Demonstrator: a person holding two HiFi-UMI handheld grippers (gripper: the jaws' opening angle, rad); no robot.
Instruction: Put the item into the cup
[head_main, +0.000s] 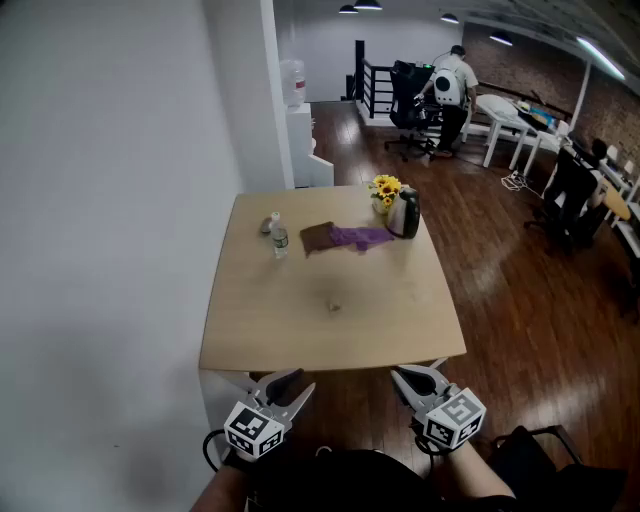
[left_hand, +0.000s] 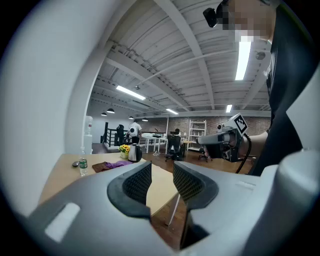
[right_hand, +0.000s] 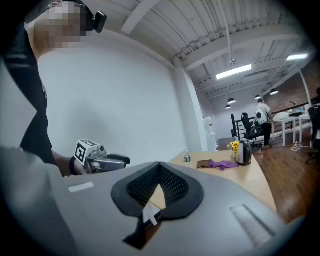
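Two hand-held grippers poised at the near edge of a pale wooden desk (head_main: 330, 320), head view. The left gripper (head_main: 292, 386) has its jaws a narrow way apart with nothing between them. The right gripper (head_main: 412, 381) has its jaws closed tip to tip and is also empty.

All objects stand in a row along the far side of the desk, well apart from both grippers. From largest to smallest they are a dark kettle (head_main: 404, 213), a brown cloth (head_main: 317, 237) touching a purple cloth (head_main: 358, 237), yellow flowers (head_main: 385, 187) just behind the kettle, an upright clear bottle (head_main: 279, 240), and a small dark object (head_main: 267, 226) beside the bottle.

No cup can be made out with certainty, and the item to be moved cannot be told from these views. The task appears not yet begun.

Likely hazards:
- A long reach across the desk could tip the slender bottle or knock the flowers.
- The closed right jaws would push an object away instead of gripping it unless they are opened first.
- Choosing the wrong object is possible.
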